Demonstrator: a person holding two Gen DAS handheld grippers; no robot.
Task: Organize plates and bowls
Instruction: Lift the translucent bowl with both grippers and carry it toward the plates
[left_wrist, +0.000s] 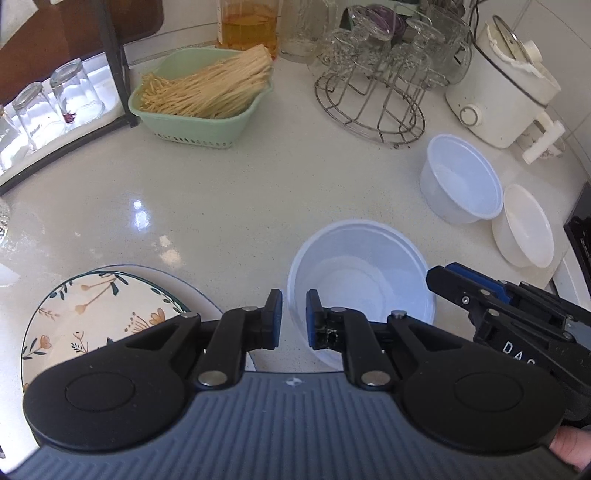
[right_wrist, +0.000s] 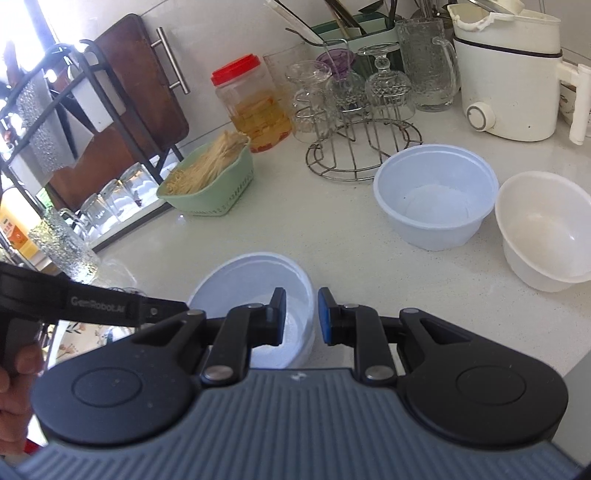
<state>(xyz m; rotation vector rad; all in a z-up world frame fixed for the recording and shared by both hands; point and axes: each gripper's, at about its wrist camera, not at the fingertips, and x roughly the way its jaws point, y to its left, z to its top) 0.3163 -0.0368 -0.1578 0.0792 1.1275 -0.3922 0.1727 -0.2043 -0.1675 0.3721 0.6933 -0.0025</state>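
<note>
Little of the sorting looks finished. On the pale surface (left_wrist: 229, 206) three bowls stand apart: the near bowl (left_wrist: 360, 288) at lower centre of the left wrist view, a second white bowl (left_wrist: 460, 182) at the right, and just beside that, further right, a cream bowl (left_wrist: 526, 230). A floral plate (left_wrist: 99, 317) lies at the lower left on what appears to be a clear glass plate (left_wrist: 192, 286), so the plates may already be stacked, while none of the bowls is nested yet. The left claw (left_wrist: 294, 317) hangs over the left rim of the near bowl, its pads drawn close with only a narrow gap, and nothing seems to be pinched between them. The right claw (right_wrist: 302, 314) stands likewise nearly clenched and empty over the right side of that bowl (right_wrist: 255, 291). The left wrist view alone shows the plates properly; in the right wrist view only a sliver of floral pattern (right_wrist: 77, 332) peeks under the other tool at the lower left. The right wrist view, in turn, shows the second bowl (right_wrist: 436, 195) and the cream bowl (right_wrist: 543, 225) fully from above, both empty, and a red-lidded jar (right_wrist: 251, 107) whose top is cut off in the other view.
</note>
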